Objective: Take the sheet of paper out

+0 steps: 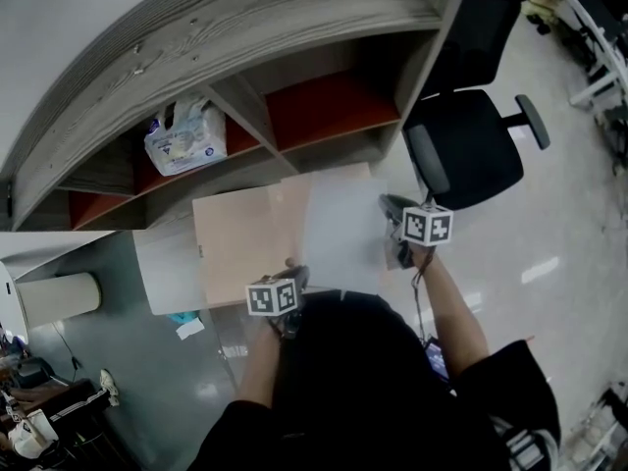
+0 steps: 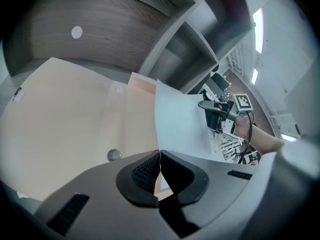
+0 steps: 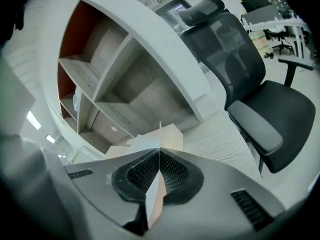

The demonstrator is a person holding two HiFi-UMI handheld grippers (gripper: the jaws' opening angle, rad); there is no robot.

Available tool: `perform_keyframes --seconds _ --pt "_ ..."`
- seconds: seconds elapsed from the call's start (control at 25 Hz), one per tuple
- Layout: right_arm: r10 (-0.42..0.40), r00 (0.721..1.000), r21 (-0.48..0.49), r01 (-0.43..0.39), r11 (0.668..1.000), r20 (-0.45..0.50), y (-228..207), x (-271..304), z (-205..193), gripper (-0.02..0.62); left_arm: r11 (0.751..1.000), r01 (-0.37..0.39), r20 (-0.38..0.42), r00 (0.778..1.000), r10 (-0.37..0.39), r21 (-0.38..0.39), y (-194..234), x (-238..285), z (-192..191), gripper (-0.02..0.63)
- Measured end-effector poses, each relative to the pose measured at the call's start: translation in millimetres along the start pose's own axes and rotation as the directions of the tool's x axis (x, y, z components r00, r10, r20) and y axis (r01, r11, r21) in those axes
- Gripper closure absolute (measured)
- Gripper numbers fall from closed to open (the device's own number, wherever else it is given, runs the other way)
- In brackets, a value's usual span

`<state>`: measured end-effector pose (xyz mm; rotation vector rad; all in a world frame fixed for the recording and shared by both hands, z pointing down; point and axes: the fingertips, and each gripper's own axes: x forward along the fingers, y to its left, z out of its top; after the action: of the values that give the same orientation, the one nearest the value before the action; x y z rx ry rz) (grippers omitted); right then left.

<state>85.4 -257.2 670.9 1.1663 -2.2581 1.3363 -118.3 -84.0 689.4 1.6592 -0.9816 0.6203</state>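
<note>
Clamping down tight with the left hand-held gripper on the bottom edge of the peach folder, centre-left of the head view. Pinching with the right hand-held gripper too, clenched on the right edge of the sheet of paper, with a strip of folder alongside. Holding that white sheet over the folder's right half, mid-frame, just below the wooden shelf unit, office chair off at right.

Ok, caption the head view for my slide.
Left gripper pinches the beige folder, right gripper pinches the white sheet, before a curved wooden shelf.
</note>
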Motion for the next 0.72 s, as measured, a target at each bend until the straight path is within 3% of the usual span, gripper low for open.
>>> perform_keyframes --seconds 0.44,0.72 --pt "-0.012 0.997 -0.267 0.033 0.963 0.081 47.8 -30.2 10.3 0.578 0.997 -0.065 0.076 0.995 0.061 0.050 -11.4 -13.2 -3.9 0.560" --pt "0.010 0.986 -0.409 0.059 0.911 0.164 79.9 -60.0 24.1 0.578 0.989 -0.121 0.152 0.983 0.107 0.088 -23.3 -25.8 -3.4 0.560"
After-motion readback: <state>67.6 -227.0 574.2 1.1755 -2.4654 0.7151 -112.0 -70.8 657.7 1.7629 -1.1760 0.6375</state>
